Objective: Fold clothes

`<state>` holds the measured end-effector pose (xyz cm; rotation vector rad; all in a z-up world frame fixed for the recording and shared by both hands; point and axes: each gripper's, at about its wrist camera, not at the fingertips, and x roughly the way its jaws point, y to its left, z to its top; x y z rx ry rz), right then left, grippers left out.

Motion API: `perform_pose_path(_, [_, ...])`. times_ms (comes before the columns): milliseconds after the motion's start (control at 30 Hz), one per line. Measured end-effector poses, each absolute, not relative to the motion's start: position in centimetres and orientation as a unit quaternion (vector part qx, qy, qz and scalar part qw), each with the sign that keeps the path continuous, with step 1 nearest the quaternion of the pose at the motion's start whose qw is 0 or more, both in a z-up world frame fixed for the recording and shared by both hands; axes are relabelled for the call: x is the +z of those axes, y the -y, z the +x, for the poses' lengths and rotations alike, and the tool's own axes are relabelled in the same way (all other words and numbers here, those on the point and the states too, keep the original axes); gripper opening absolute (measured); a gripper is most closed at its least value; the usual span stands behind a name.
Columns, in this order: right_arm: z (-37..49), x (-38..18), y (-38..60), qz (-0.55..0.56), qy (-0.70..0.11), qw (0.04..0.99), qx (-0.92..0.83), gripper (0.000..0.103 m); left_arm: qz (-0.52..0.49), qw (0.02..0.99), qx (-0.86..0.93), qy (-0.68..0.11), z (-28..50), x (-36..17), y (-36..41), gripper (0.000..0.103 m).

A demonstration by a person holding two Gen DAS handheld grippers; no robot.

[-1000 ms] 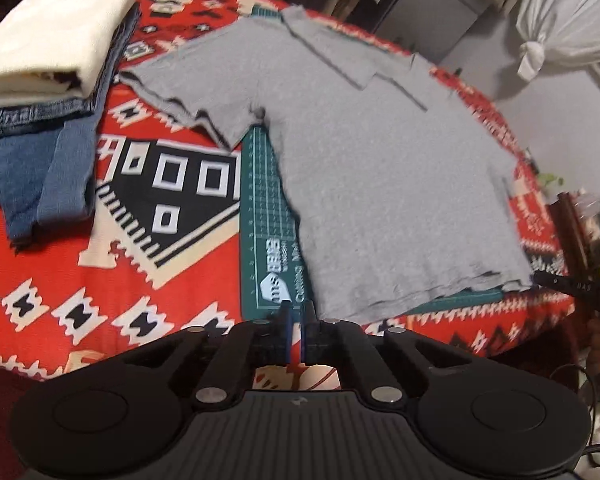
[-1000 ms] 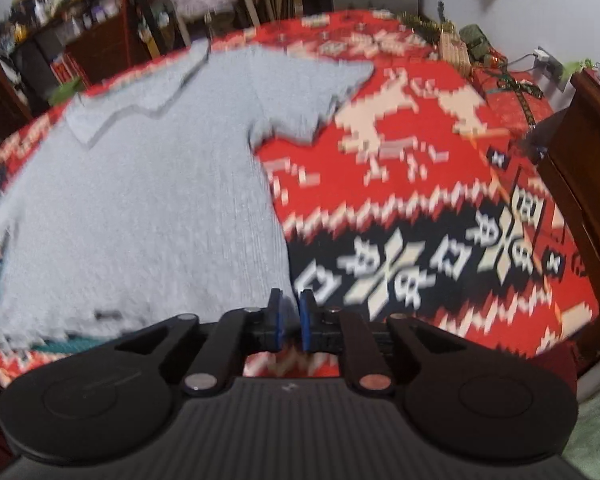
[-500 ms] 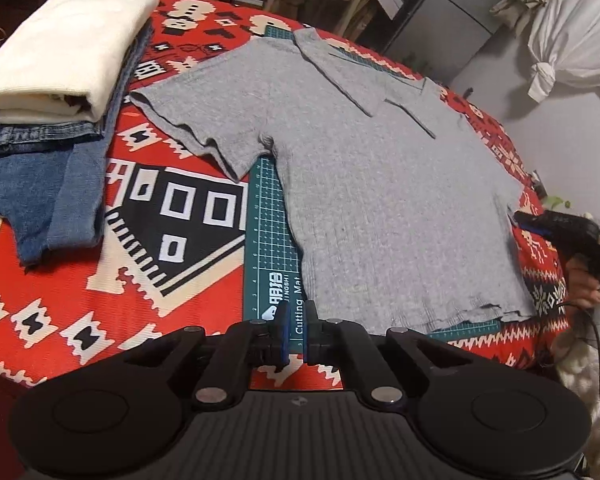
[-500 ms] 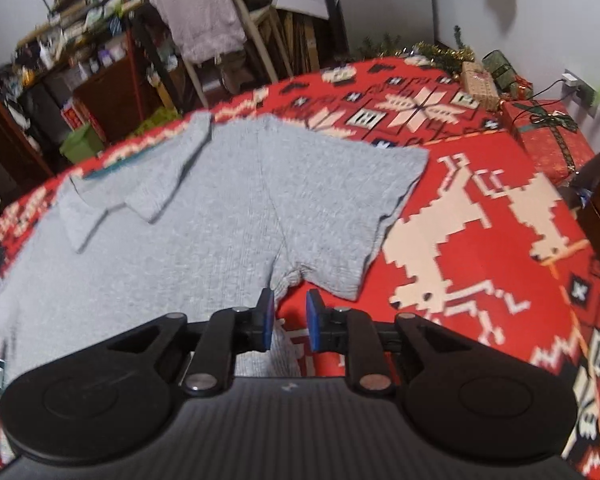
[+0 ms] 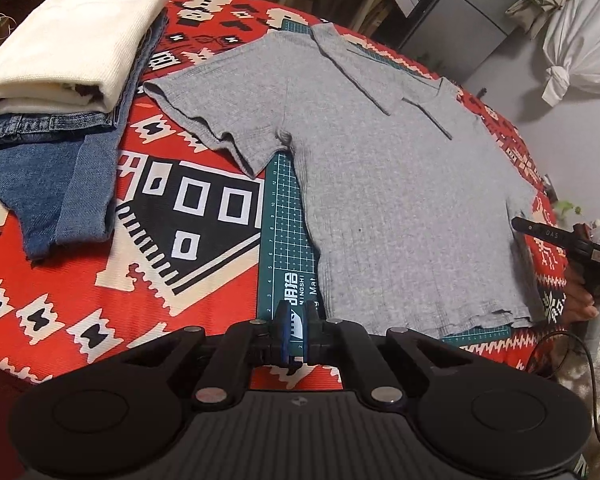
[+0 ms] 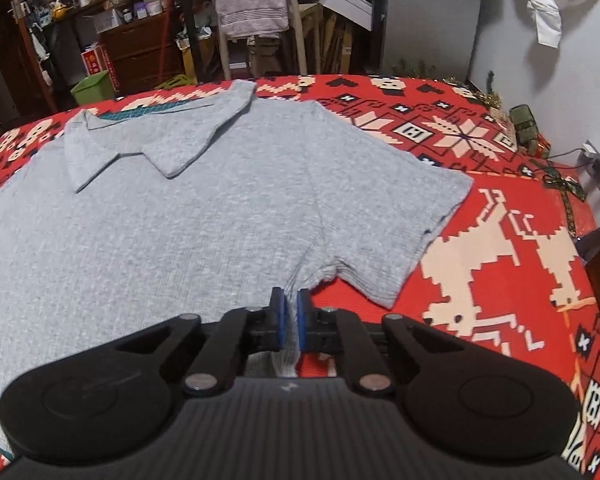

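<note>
Ahead of the left gripper (image 5: pixel 295 334), in the left wrist view, a grey polo shirt (image 5: pixel 380 200) lies spread flat, collar far off and hem near, partly over a green cutting mat (image 5: pixel 286 236) on the red patterned cloth (image 5: pixel 80 300); the blue pads stand a narrow slit apart with nothing between them, hovering just short of the hem's near left corner; to the far left sits a stack of folded clothes (image 5: pixel 68 40), a cream piece atop denim; at the right edge the other tool shows, its fingers cut off by the frame; I judge the shirt laid out and no fold begun. Just beyond the right gripper (image 6: pixel 291 322), in the right wrist view, sits the underarm where the sleeve (image 6: pixel 388 216) meets the side seam; the pads are almost together, and whether they pinch the edge beneath them I cannot tell, since the tool's body hides it; the next move likely calls for a firm pinch of sleeve and hem, then carrying that side across the body; the hem here is hidden.
</note>
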<state>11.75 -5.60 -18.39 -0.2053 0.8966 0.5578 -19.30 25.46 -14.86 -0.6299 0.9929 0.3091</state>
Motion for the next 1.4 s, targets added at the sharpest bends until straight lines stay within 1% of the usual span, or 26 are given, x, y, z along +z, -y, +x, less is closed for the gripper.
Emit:
perform_pose_path(100, [12.3, -18.4, 7.0, -0.087, -0.432, 0.863, 0.248, 0.006, -0.299, 0.820, 0.146, -0.465, -19.6, -15.0, -25.7, 0.004])
perform_pose_path(200, [12.9, -18.6, 8.5, -0.079, -0.443, 0.863, 0.231, 0.001, -0.301, 0.819, 0.147, -0.466, -19.8, -15.3, -25.8, 0.004])
perform_pose_path(267, [13.1, -18.6, 9.2, -0.070, -0.446, 0.863, 0.228, 0.001, -0.303, 0.818, 0.147, -0.465, -19.9, -15.4, -25.9, 0.004])
perform_pose_path(400, [13.2, -18.0, 9.5, -0.037, -0.442, 0.862, 0.245, 0.004, -0.307, 0.822, 0.143, -0.458, -19.8, -15.3, -25.9, 0.004])
perform_pose_path(567, [13.6, -18.2, 7.6, -0.049, -0.441, 0.861, 0.250, 0.009, -0.299, 0.828, 0.138, -0.454, -19.3, -14.9, -25.5, 0.004])
perform_pose_path(600, [13.6, -18.3, 7.3, -0.048, -0.442, 0.859, 0.252, 0.009, -0.295, 0.830, 0.138, -0.453, -19.2, -14.8, -25.3, 0.008])
perform_pose_path(633, [13.6, -18.4, 7.1, -0.047, -0.443, 0.858, 0.255, 0.010, -0.290, 0.832, 0.138, -0.451, -19.1, -14.6, -25.2, 0.014])
perform_pose_path(667, [13.6, -18.4, 6.9, -0.045, -0.444, 0.857, 0.257, 0.010, -0.286, 0.835, 0.138, -0.450, -19.0, -14.5, -25.0, 0.016])
perform_pose_path(700, [13.6, -18.5, 6.8, -0.043, -0.445, 0.856, 0.259, 0.011, -0.284, 0.837, 0.136, -0.448, -18.9, -14.4, -24.9, 0.017])
perform_pose_path(800, [13.4, -18.9, 6.4, -0.048, -0.447, 0.856, 0.257, 0.011, -0.276, 0.840, 0.131, -0.449, -18.5, -14.3, -24.5, 0.017])
perform_pose_path(867, [13.2, -19.0, 6.0, -0.058, -0.443, 0.857, 0.256, 0.009, -0.272, 0.840, 0.129, -0.452, -18.2, -14.4, -24.3, 0.017])
perform_pose_path(900, [13.1, -19.0, 5.8, -0.064, -0.442, 0.857, 0.258, 0.003, -0.270, 0.840, 0.128, -0.453, -18.1, -14.5, -24.2, 0.017])
perform_pose_path(1000, [12.7, -18.9, 5.3, -0.095, -0.431, 0.860, 0.256, 0.000, -0.265, 0.841, 0.125, -0.454, -17.7, -14.5, -23.9, 0.017])
perform_pose_path(1300, [13.7, -18.8, 7.9, -0.091, -0.431, 0.868, 0.230, 0.000, -0.255, 0.841, 0.126, -0.460, -17.4, -14.6, -23.4, 0.017])
perform_pose_path(1400, [13.3, -18.9, 7.7, -0.109, -0.422, 0.868, 0.236, 0.001, -0.258, 0.840, 0.127, -0.460, -17.4, -14.7, -23.5, 0.017])
